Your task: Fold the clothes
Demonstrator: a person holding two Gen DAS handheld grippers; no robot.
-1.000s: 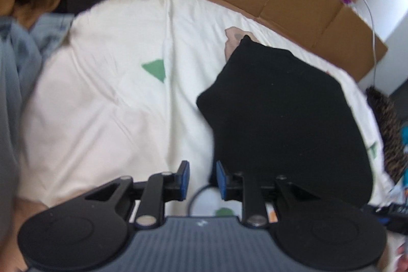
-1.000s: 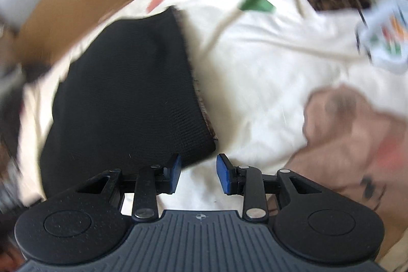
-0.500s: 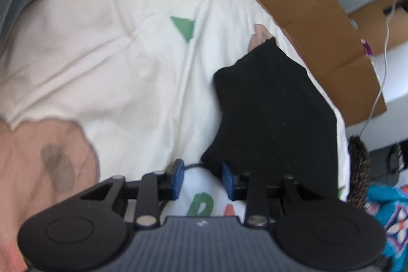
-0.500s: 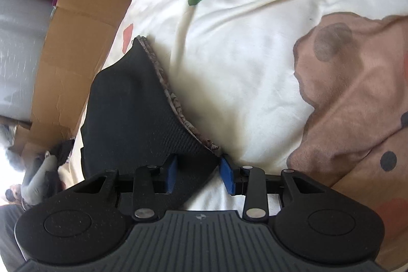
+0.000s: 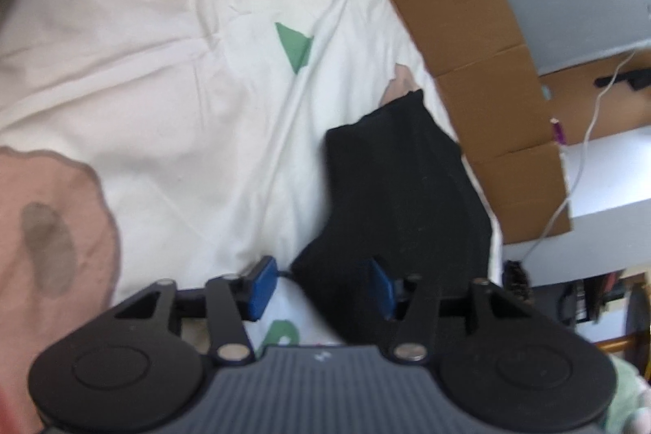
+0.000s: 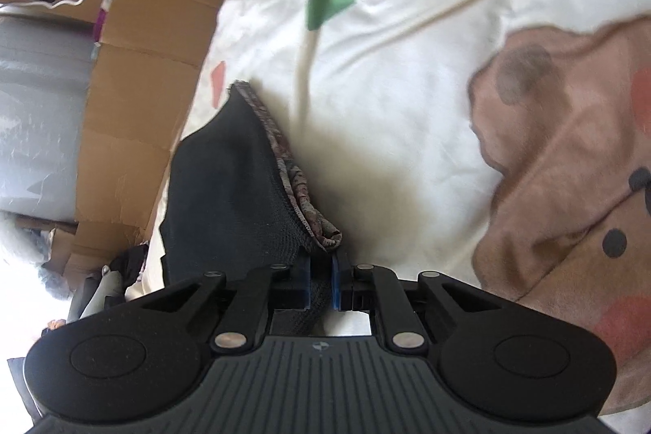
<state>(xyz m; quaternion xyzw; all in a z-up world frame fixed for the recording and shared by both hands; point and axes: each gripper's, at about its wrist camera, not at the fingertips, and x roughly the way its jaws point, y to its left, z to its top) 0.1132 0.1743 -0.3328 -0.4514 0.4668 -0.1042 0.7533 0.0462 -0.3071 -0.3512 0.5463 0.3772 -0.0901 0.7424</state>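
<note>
My right gripper [image 6: 321, 281] is pinching the black garment [image 6: 228, 190] at lower centre. My left gripper [image 5: 321, 289] is spreading wide around its near corner on the cream sheet [image 5: 162, 68].

A black garment [image 5: 407, 198] lies flattened on the cream printed bedsheet [image 5: 162, 88], near the sheet's edge that borders the cardboard [image 5: 468, 47]. Its folded edge shows a brownish patterned lining [image 6: 293, 182]. One near corner is lifted off the sheet.
</note>
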